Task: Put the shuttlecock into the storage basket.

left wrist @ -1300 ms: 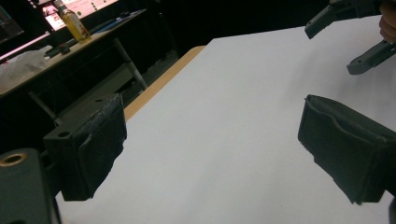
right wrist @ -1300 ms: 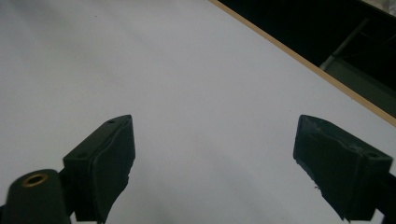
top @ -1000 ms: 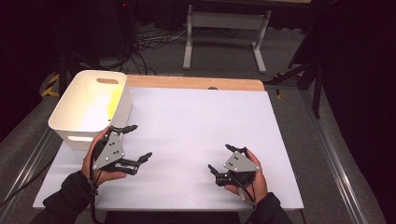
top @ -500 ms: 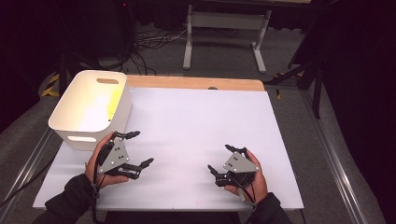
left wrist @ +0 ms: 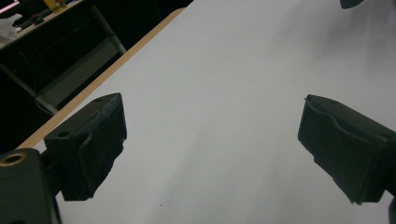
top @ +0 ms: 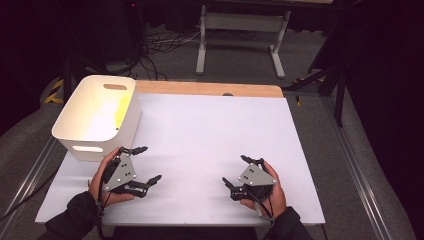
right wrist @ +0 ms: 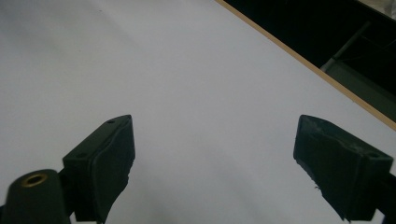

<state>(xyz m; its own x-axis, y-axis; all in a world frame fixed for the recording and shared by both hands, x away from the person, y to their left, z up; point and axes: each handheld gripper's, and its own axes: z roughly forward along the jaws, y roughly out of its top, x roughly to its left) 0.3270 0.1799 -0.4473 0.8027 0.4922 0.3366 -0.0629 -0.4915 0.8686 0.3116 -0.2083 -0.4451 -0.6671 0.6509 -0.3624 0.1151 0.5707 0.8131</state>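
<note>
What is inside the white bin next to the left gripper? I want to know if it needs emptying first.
The white bin shows a bare, brightly lit floor with a yellowish glare on its right inner wall. Its near wall hides the near strip of the floor. The left gripper is open beside it.

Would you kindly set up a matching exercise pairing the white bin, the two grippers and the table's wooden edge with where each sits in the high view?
Things:
1. white bin
2. left gripper
3. right gripper
4. wooden edge

Places:
A. near right, on the white sheet
B. far side of the table
C. left edge of the table
D. just in front of the bin

Pairs: 1-C, 2-D, 3-A, 4-B
</note>
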